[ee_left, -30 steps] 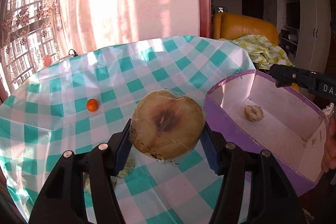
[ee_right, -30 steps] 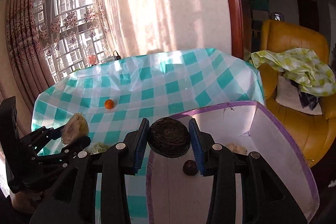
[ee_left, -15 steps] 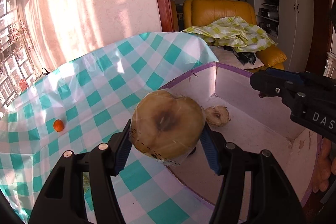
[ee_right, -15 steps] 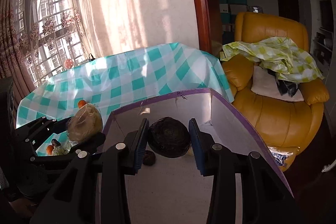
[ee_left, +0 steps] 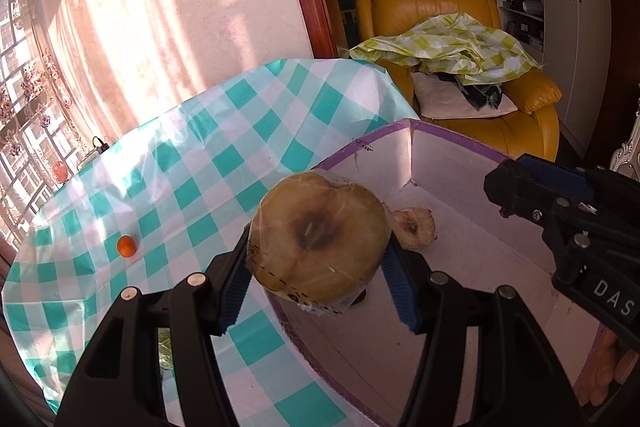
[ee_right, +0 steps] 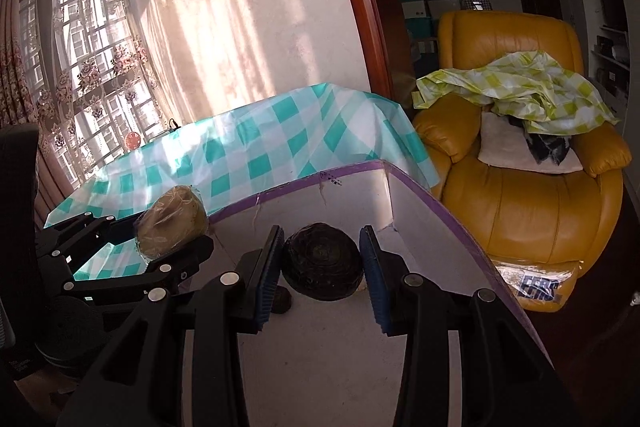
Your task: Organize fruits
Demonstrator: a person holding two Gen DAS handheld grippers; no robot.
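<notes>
My left gripper point(ee_left: 320, 259) is shut on a plastic-wrapped browned half fruit point(ee_left: 320, 239) and holds it over the left rim of the purple-edged white box point(ee_left: 452, 143). It also shows in the right wrist view point(ee_right: 172, 223). My right gripper point(ee_right: 322, 267) is shut on a dark round fruit point(ee_right: 322, 267) above the inside of the box point(ee_right: 424, 195). A pale half fruit point(ee_left: 414, 233) and a small dark fruit point(ee_right: 282, 301) lie on the box floor. A small orange fruit point(ee_left: 126, 246) sits on the checked tablecloth point(ee_left: 224, 163).
A yellow armchair point(ee_right: 540, 211) with a green checked cloth point(ee_right: 520, 83) stands past the table's right end. A wall and curtained window point(ee_right: 80, 67) lie behind the table. Something greenish point(ee_left: 165, 347) lies on the table under my left gripper.
Both grippers have moved right with their fruits, from over the tablecloth to over the box. The right gripper now sits deeper over the box interior.
</notes>
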